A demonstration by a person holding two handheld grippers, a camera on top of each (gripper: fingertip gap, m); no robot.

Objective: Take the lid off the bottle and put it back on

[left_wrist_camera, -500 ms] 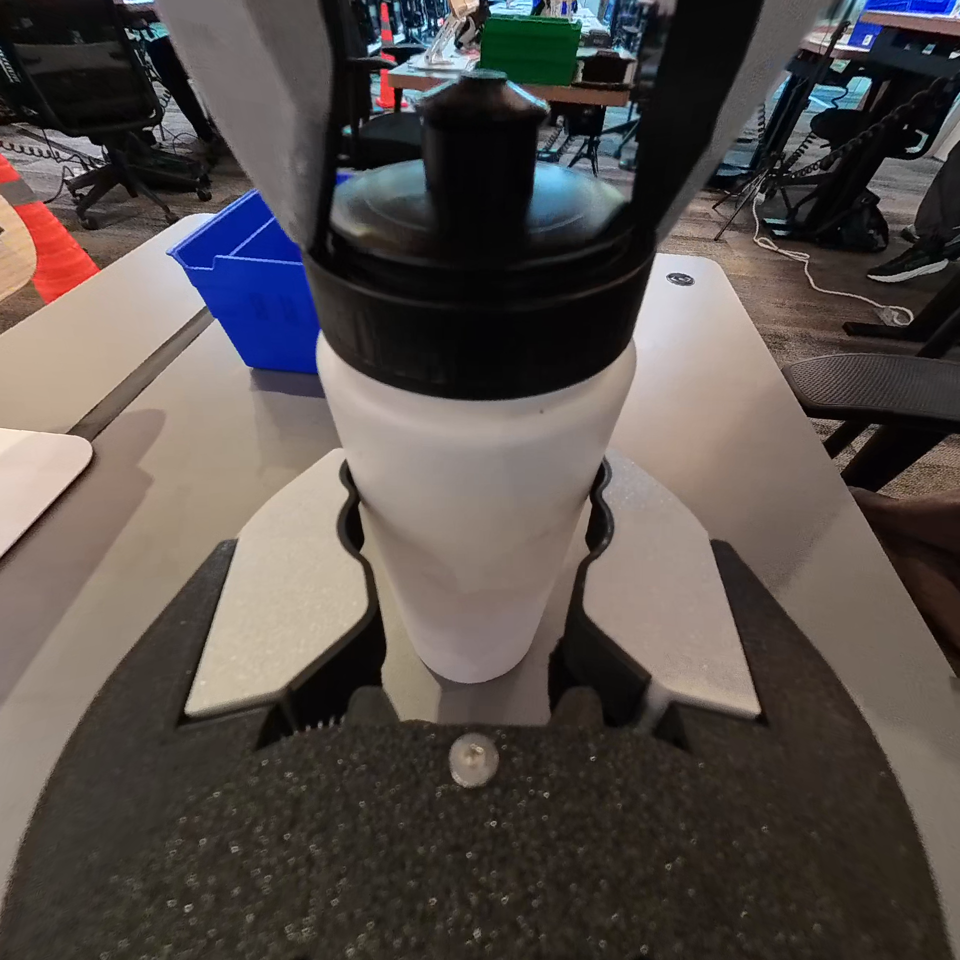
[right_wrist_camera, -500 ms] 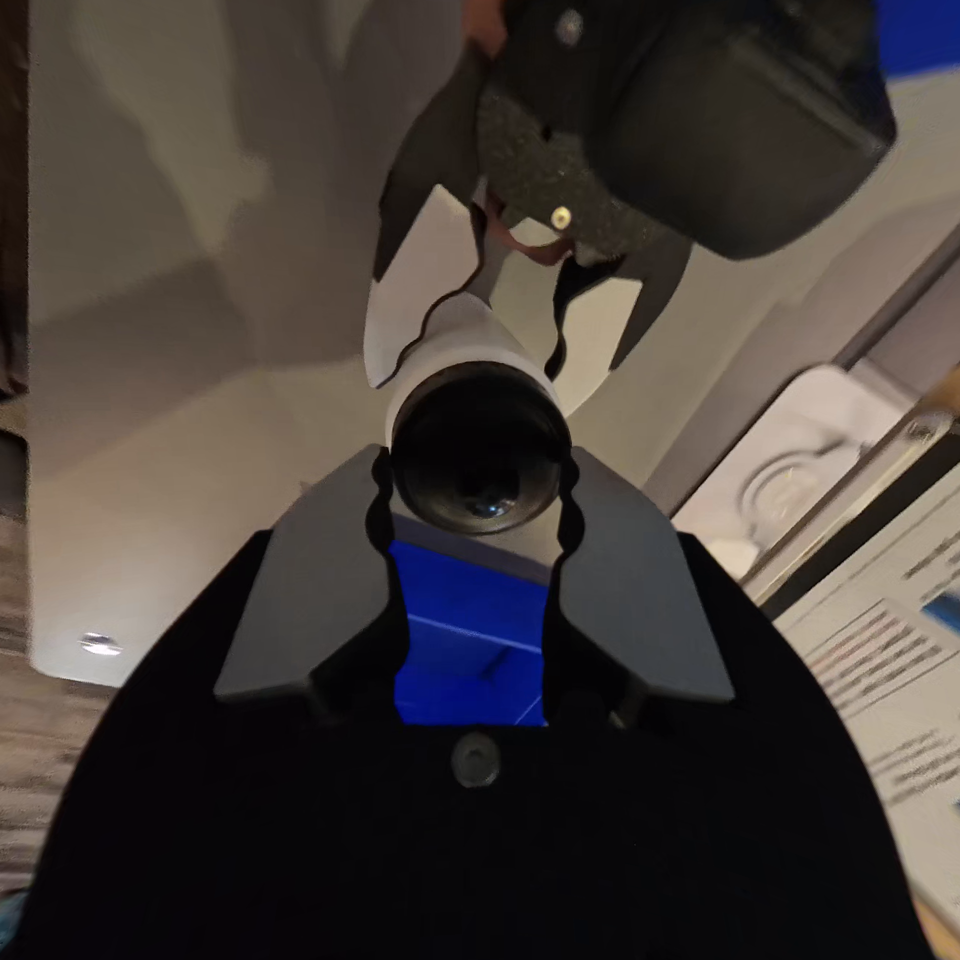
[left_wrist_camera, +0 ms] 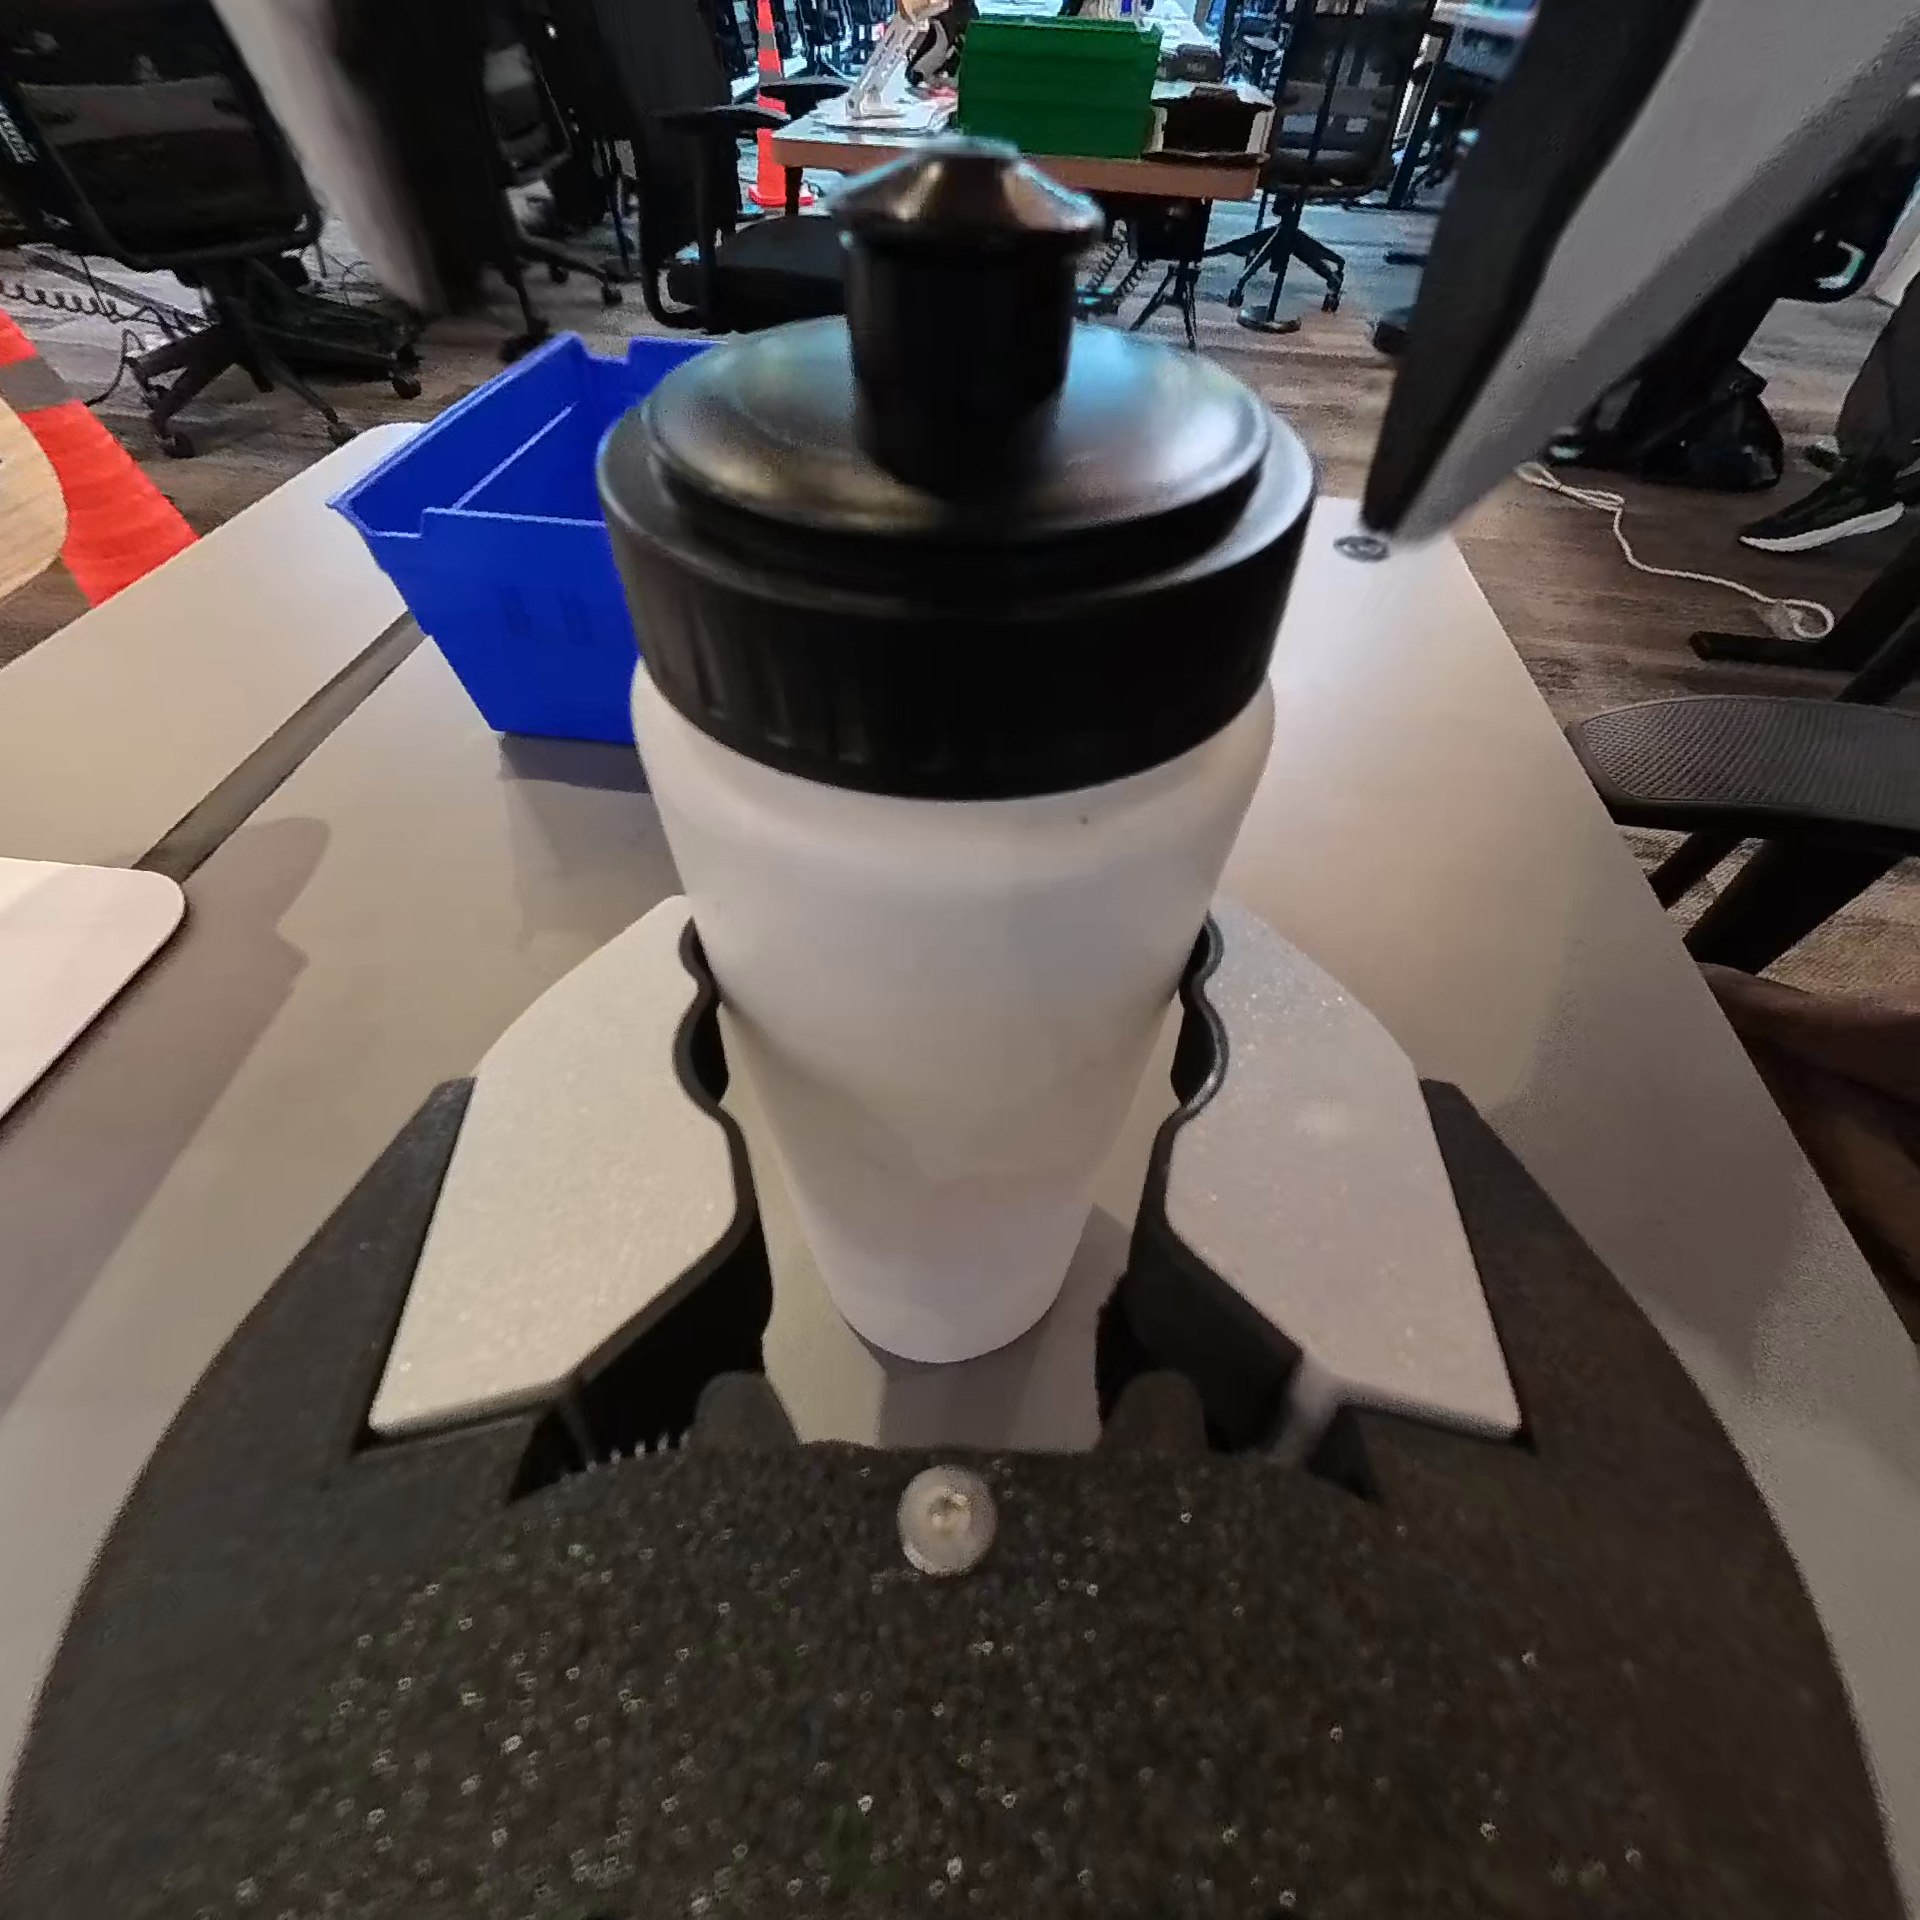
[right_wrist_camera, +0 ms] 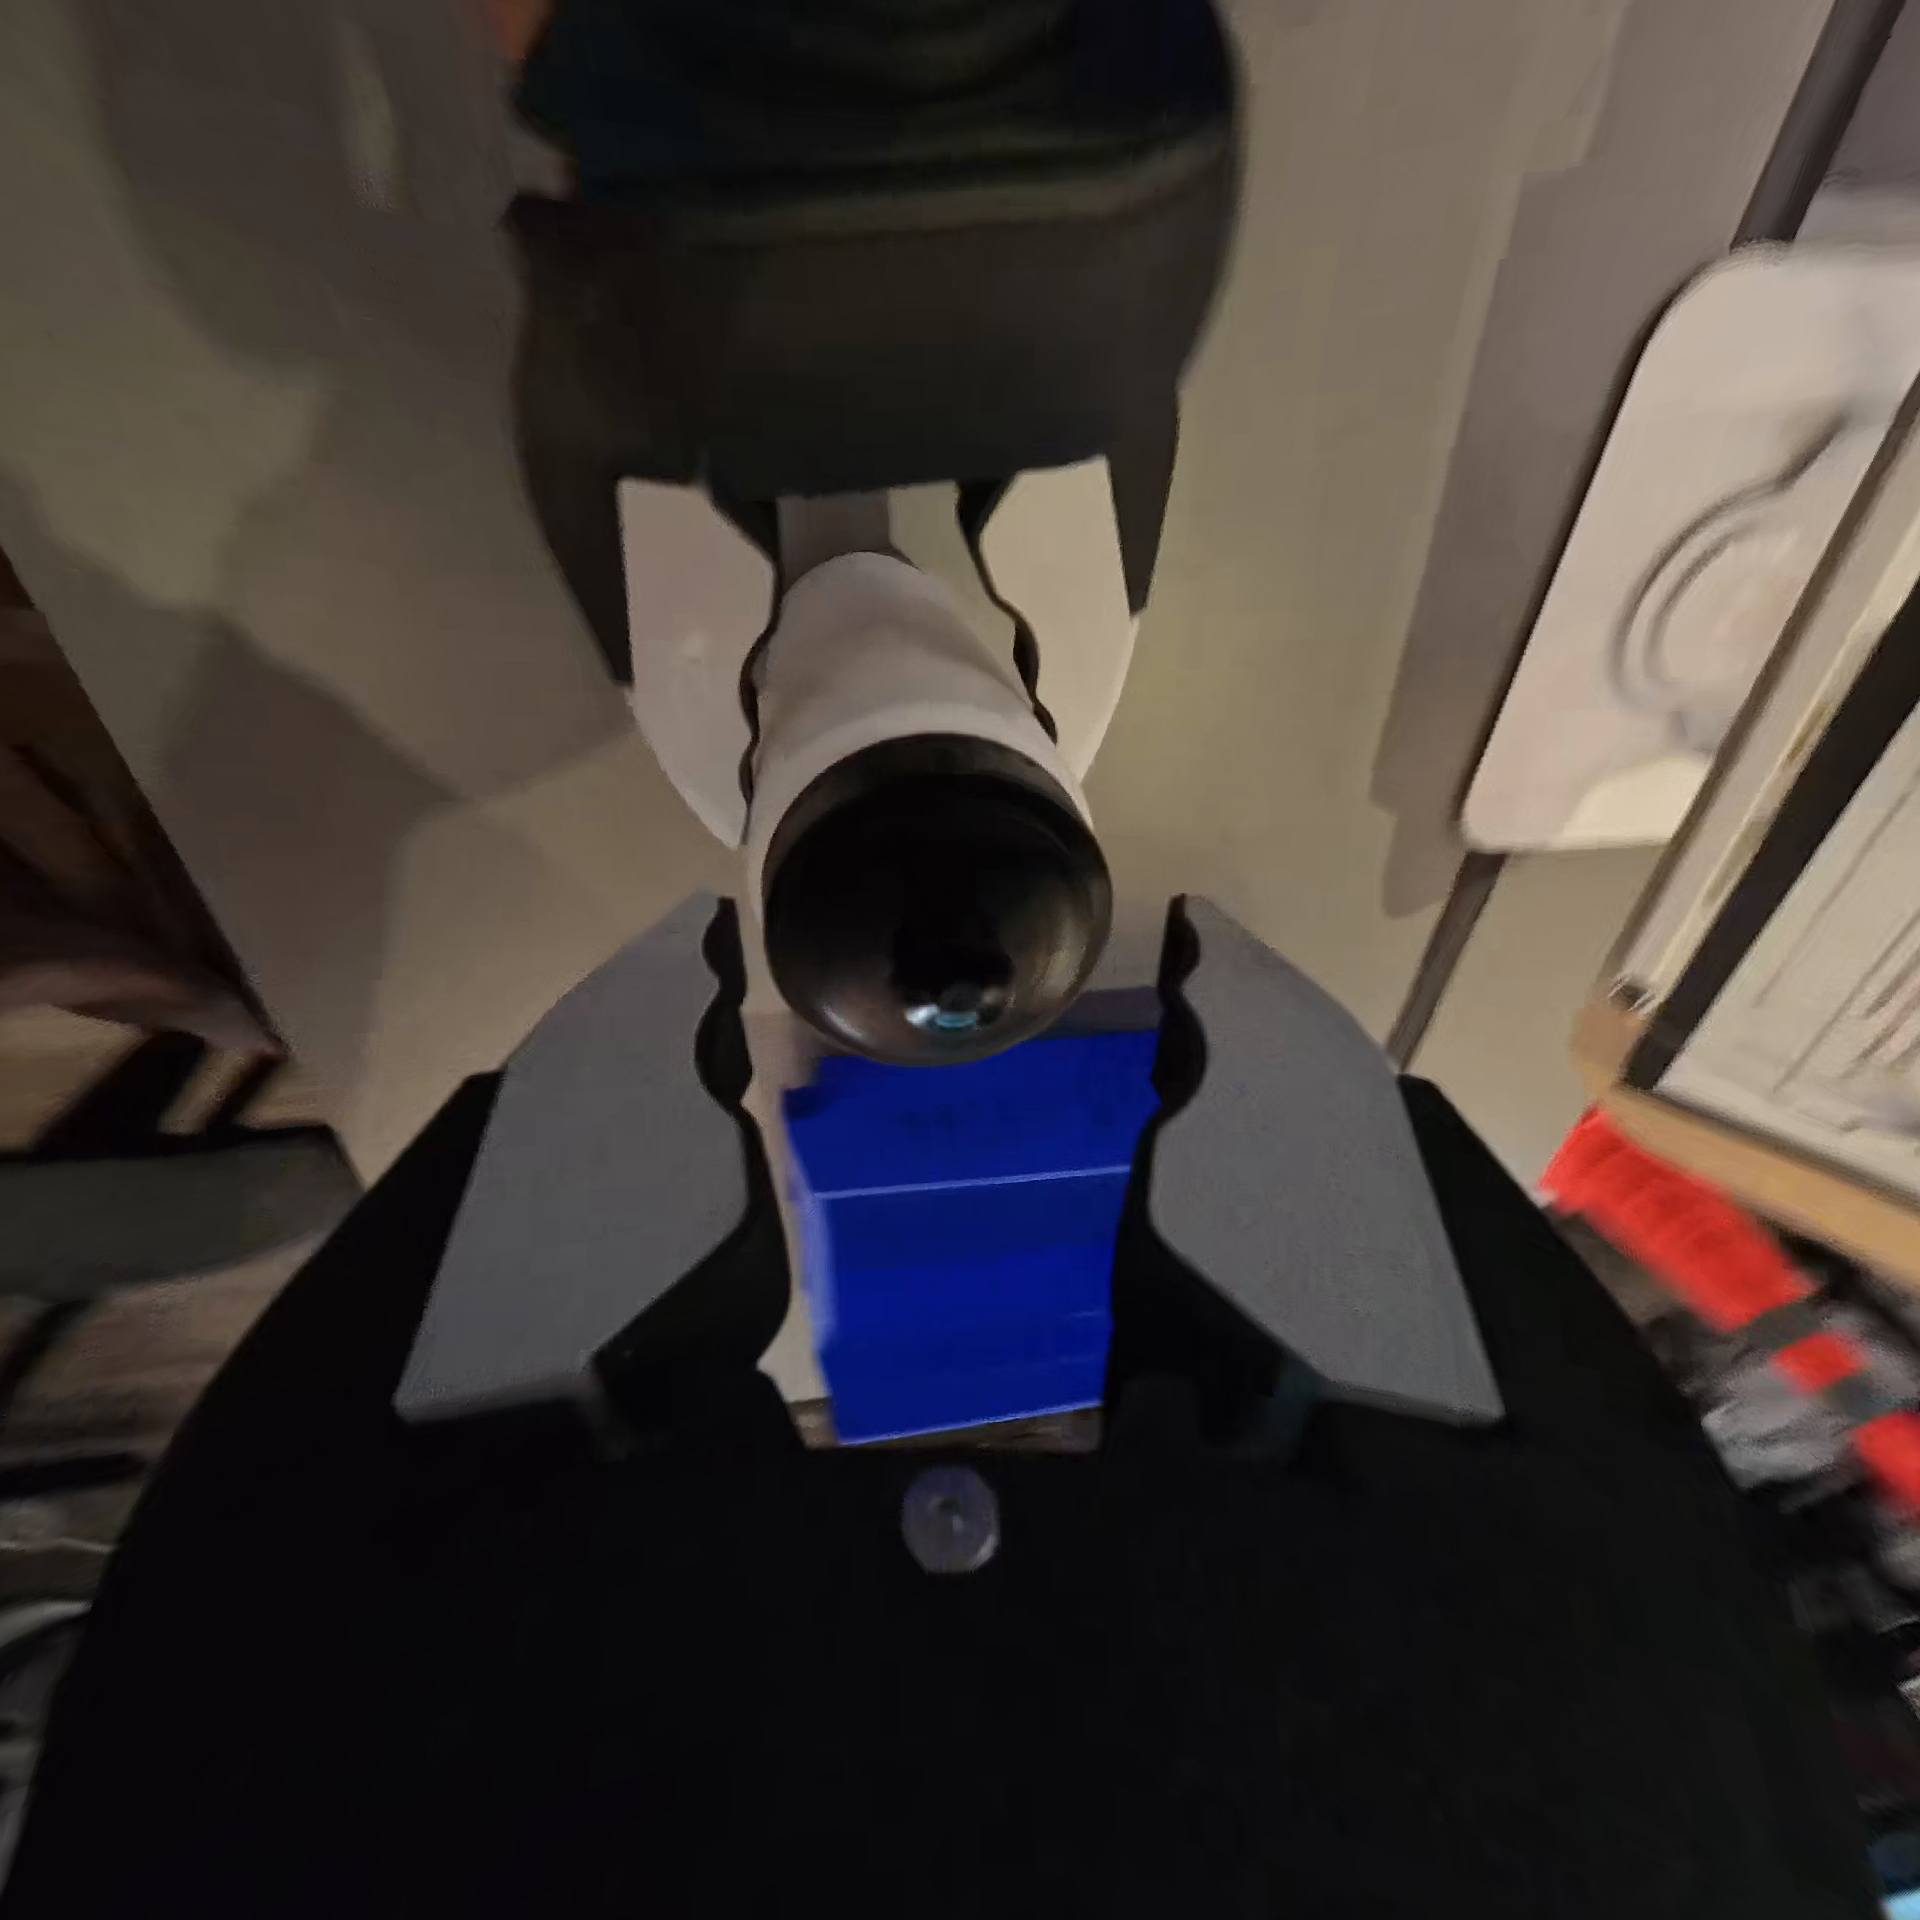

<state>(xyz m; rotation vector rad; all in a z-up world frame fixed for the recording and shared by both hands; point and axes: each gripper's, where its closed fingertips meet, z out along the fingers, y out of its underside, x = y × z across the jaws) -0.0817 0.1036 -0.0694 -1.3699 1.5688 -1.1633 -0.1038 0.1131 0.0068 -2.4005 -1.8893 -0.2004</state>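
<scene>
Left hand-held gripper [left_wrist_camera: 951, 997] clamps the bottle [left_wrist_camera: 951, 987]; blue bin [left_wrist_camera: 509, 582] stands behind.

Grey table [left_wrist_camera: 343, 935] over wood-look floor [left_wrist_camera: 1621, 582]; black office chairs [left_wrist_camera: 177, 187], wooden desk [left_wrist_camera: 1039, 171] with green crate [left_wrist_camera: 1055, 83], orange cone [left_wrist_camera: 62, 478] at left.

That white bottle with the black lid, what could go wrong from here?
The right gripper is open above the lid, its fingers clear of it, so closing off-centre might catch the spout instead of the ribbed rim. The left gripper clamps the bottle low on its body; hard twisting up top could turn it in the pads or tip it toward the blue bin.
</scene>
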